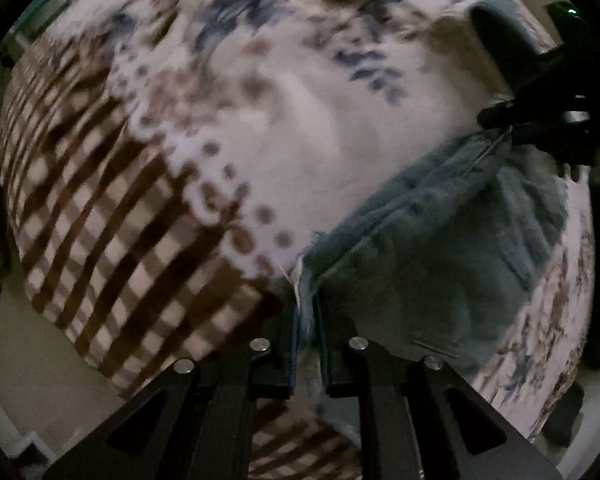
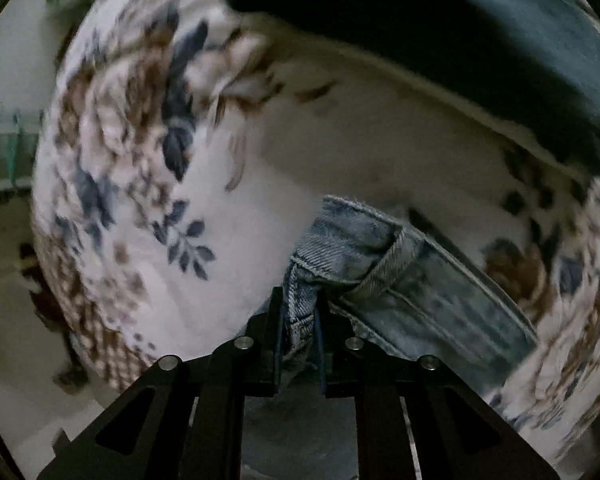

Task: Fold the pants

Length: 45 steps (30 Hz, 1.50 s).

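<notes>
Light blue denim pants point(image 1: 440, 240) hang over a bed with a floral and checked cover point(image 1: 260, 120). My left gripper point(image 1: 308, 320) is shut on a frayed hem edge of the pants. In the left wrist view the other gripper point(image 1: 500, 120) pinches the far end of the same stretched edge. In the right wrist view my right gripper point(image 2: 300, 320) is shut on the waistband point(image 2: 364, 248), with a belt loop point(image 2: 384, 272) just past the fingers. The denim runs off to the right point(image 2: 460, 312). Both views are motion-blurred.
A dark teal pillow or blanket point(image 2: 460, 48) lies at the head of the bed cover point(image 2: 140, 160). Pale floor point(image 1: 28, 360) shows past the bed's left edge. A green rack point(image 2: 4, 140) stands far left.
</notes>
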Available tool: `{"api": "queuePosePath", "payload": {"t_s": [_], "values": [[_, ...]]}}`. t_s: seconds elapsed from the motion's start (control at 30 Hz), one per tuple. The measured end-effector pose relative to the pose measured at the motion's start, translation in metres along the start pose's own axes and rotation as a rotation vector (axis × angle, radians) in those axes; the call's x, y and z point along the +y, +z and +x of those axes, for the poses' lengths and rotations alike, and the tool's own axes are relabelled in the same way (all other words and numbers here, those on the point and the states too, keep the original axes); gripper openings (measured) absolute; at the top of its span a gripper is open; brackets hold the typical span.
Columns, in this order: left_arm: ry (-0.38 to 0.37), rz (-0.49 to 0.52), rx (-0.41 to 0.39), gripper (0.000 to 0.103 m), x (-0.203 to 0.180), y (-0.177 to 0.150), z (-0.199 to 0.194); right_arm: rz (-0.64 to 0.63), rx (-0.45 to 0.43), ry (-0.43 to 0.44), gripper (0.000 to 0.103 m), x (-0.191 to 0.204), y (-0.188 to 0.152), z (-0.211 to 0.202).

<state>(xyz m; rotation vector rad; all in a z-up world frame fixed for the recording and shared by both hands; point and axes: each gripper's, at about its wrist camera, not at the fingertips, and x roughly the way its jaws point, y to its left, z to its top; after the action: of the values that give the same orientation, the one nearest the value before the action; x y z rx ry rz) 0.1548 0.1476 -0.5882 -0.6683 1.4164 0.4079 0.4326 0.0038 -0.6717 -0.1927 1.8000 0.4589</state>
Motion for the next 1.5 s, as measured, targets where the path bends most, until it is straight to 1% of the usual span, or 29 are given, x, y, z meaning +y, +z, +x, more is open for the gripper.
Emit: {"api": "queuePosePath", "payload": {"t_s": [0.03, 0.07, 0.1, 0.13, 0.17, 0.2, 0.23, 0.33, 0.4, 0.47, 0.5, 0.53, 0.63, 0.77, 0.83, 0.87, 0.9, 0.93, 0.97, 1.0, 1.03, 1.07, 1.1, 1.13, 1.23, 1.3, 1.37, 1.43, 1.5], "values": [[-0.044, -0.047, 0.013, 0.01, 0.01, -0.002, 0.0, -0.016, 0.015, 0.036, 0.051, 0.002, 0.001, 0.001], [-0.066, -0.068, 0.016, 0.02, 0.016, -0.004, -0.003, -0.021, 0.023, 0.082, 0.061, 0.002, 0.001, 0.0], [-0.069, -0.08, 0.009, 0.037, 0.022, -0.007, -0.007, -0.027, 0.015, 0.145, 0.076, 0.0, -0.002, -0.008], [-0.087, -0.094, -0.008, 0.049, 0.029, -0.011, -0.014, -0.035, 0.005, 0.167, 0.083, -0.001, -0.005, -0.014], [-0.099, -0.107, -0.017, 0.079, 0.034, -0.014, -0.02, -0.06, -0.013, 0.196, 0.083, -0.004, -0.012, -0.026], [-0.105, -0.137, -0.028, 0.093, 0.043, -0.019, -0.027, -0.075, -0.025, 0.207, 0.083, -0.007, -0.017, -0.035], [-0.113, -0.165, -0.036, 0.093, 0.049, -0.022, -0.032, -0.084, -0.038, 0.211, 0.083, -0.011, -0.023, -0.044], [-0.151, -0.273, -0.036, 0.093, 0.062, -0.046, -0.046, -0.065, -0.078, 0.193, 0.083, -0.042, -0.046, -0.069], [-0.18, -0.323, -0.03, 0.093, 0.058, -0.066, -0.046, -0.02, -0.088, 0.176, 0.083, -0.07, -0.059, -0.076], [-0.207, -0.374, 0.011, 0.093, 0.043, -0.084, -0.038, 0.035, -0.086, 0.164, 0.083, -0.106, -0.075, -0.073], [-0.238, -0.402, 0.059, 0.093, 0.034, -0.095, -0.026, 0.056, -0.083, 0.164, 0.083, -0.119, -0.08, -0.069], [-0.269, -0.443, 0.114, 0.093, 0.025, -0.106, -0.012, 0.084, -0.075, 0.172, 0.083, -0.135, -0.086, -0.061], [-0.355, -0.53, 0.221, 0.092, 0.006, -0.139, 0.018, 0.151, -0.051, 0.21, 0.083, -0.175, -0.097, -0.033], [-0.427, -0.603, 0.273, 0.091, -0.016, -0.157, 0.055, 0.194, -0.03, 0.33, 0.083, -0.202, -0.1, 0.002], [-0.432, -0.65, 0.258, 0.085, -0.017, -0.158, 0.066, 0.219, -0.039, 0.372, 0.083, -0.207, -0.095, 0.015], [-0.439, -0.664, 0.242, 0.076, -0.017, -0.156, 0.069, 0.232, -0.05, 0.407, 0.083, -0.211, -0.091, 0.023], [-0.431, -0.671, 0.231, 0.06, -0.014, -0.156, 0.07, 0.237, -0.057, 0.428, 0.083, -0.213, -0.088, 0.029], [-0.426, -0.677, 0.222, 0.052, -0.01, -0.157, 0.072, 0.245, -0.065, 0.46, 0.083, -0.215, -0.085, 0.035], [-0.427, -0.685, 0.213, 0.04, -0.004, -0.157, 0.074, 0.252, -0.076, 0.489, 0.083, -0.216, -0.082, 0.042], [-0.436, -0.691, 0.2, 0.034, 0.002, -0.16, 0.073, 0.257, -0.091, 0.494, 0.076, -0.216, -0.081, 0.046], [-0.448, -0.682, 0.187, 0.031, 0.006, -0.161, 0.07, 0.262, -0.104, 0.504, 0.058, -0.216, -0.081, 0.05], [-0.445, -0.66, 0.173, 0.026, 0.006, -0.162, 0.066, 0.268, -0.107, 0.498, 0.057, -0.214, -0.082, 0.051], [-0.426, -0.6, 0.15, 0.022, 0.004, -0.16, 0.056, 0.275, -0.121, 0.488, 0.052, -0.213, -0.085, 0.049], [-0.404, -0.533, 0.131, 0.02, 0.0, -0.157, 0.047, 0.282, -0.138, 0.482, 0.045, -0.213, -0.09, 0.044], [-0.367, -0.358, 0.108, 0.018, -0.006, -0.149, 0.022, 0.35, -0.165, 0.515, 0.033, -0.223, -0.112, 0.027], [-0.348, -0.256, 0.107, 0.017, -0.004, -0.144, 0.007, 0.399, -0.177, 0.545, 0.029, -0.23, -0.13, 0.013], [-0.334, -0.163, 0.094, 0.017, 0.005, -0.136, -0.009, 0.448, -0.191, 0.568, 0.027, -0.241, -0.16, 0.002], [-0.322, -0.07, 0.082, 0.017, 0.02, -0.13, -0.028, 0.494, -0.196, 0.588, 0.026, -0.25, -0.197, -0.004], [-0.305, -0.025, 0.075, 0.017, 0.031, -0.128, -0.037, 0.557, -0.187, 0.611, 0.026, -0.257, -0.238, -0.002]]}}
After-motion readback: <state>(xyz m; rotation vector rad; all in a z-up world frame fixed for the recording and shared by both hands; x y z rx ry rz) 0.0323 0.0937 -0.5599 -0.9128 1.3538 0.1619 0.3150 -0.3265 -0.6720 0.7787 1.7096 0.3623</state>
